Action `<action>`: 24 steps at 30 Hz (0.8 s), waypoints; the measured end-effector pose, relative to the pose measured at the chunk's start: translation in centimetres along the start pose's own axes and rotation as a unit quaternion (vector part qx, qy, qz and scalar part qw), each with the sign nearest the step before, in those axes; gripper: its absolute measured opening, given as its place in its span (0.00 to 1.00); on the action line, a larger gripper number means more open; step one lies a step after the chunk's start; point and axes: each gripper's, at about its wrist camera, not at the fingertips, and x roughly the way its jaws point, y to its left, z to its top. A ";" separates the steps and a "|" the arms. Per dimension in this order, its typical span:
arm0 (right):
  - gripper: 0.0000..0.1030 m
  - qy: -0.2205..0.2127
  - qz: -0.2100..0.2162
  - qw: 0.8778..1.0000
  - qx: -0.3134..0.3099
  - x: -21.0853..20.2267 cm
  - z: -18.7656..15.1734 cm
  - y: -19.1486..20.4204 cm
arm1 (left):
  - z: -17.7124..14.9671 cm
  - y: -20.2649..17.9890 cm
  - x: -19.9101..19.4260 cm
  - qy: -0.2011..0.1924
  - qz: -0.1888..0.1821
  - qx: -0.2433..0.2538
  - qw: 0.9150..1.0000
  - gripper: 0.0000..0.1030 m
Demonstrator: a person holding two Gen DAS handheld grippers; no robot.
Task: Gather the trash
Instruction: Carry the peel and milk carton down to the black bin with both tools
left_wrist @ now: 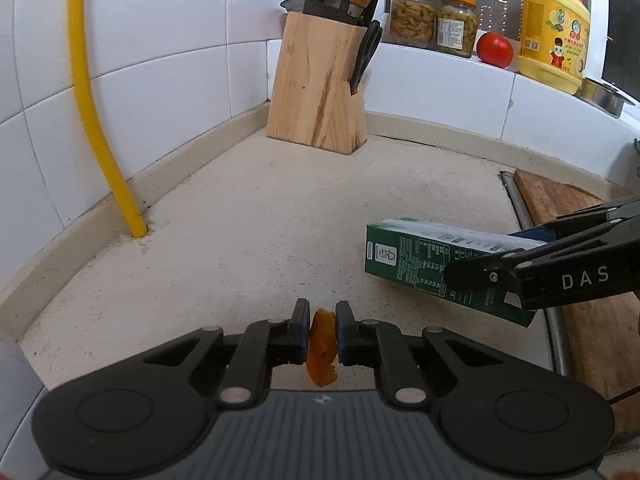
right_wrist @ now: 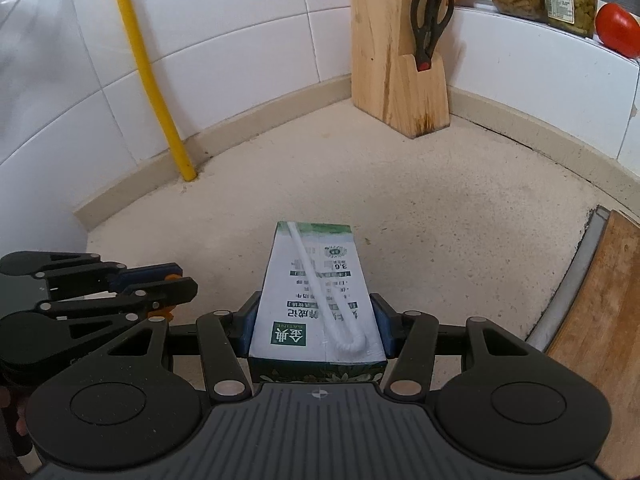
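My left gripper [left_wrist: 322, 334] is shut on an orange peel piece [left_wrist: 322, 350] and holds it above the beige countertop [left_wrist: 248, 248]. My right gripper [right_wrist: 314, 322] is shut on a green and white milk carton [right_wrist: 316, 292] with a white straw [right_wrist: 316, 280] on top, held above the counter. The carton [left_wrist: 424, 264] and the right gripper [left_wrist: 560, 264] also show at the right of the left wrist view. The left gripper [right_wrist: 176, 288] shows at the left of the right wrist view, with a bit of orange between its fingers.
A wooden knife block [left_wrist: 320, 80] with scissors stands in the back corner. A yellow pipe [left_wrist: 92, 100] runs down the tiled wall. Jars [left_wrist: 412, 18], a tomato [left_wrist: 495, 49] and a yellow detergent bottle [left_wrist: 554, 28] sit on the ledge. A wooden cutting board [right_wrist: 600, 312] lies at right.
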 end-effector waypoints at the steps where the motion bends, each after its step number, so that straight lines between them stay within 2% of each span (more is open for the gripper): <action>1: 0.59 0.000 0.001 1.000 0.004 -0.1 0.0 0.0 | 0.0 0.0 -0.1 -0.001 0.000 0.000 1.000 0.09; 16: 0.59 -0.031 0.006 0.998 0.051 -2.7 0.0 -0.3 | -0.4 1.2 -2.1 -0.017 -0.004 -0.011 1.000 0.09; 24: 0.59 -0.036 0.007 0.998 0.043 -2.8 0.4 0.9 | -0.7 2.3 -3.0 -0.022 0.003 -0.019 1.000 0.09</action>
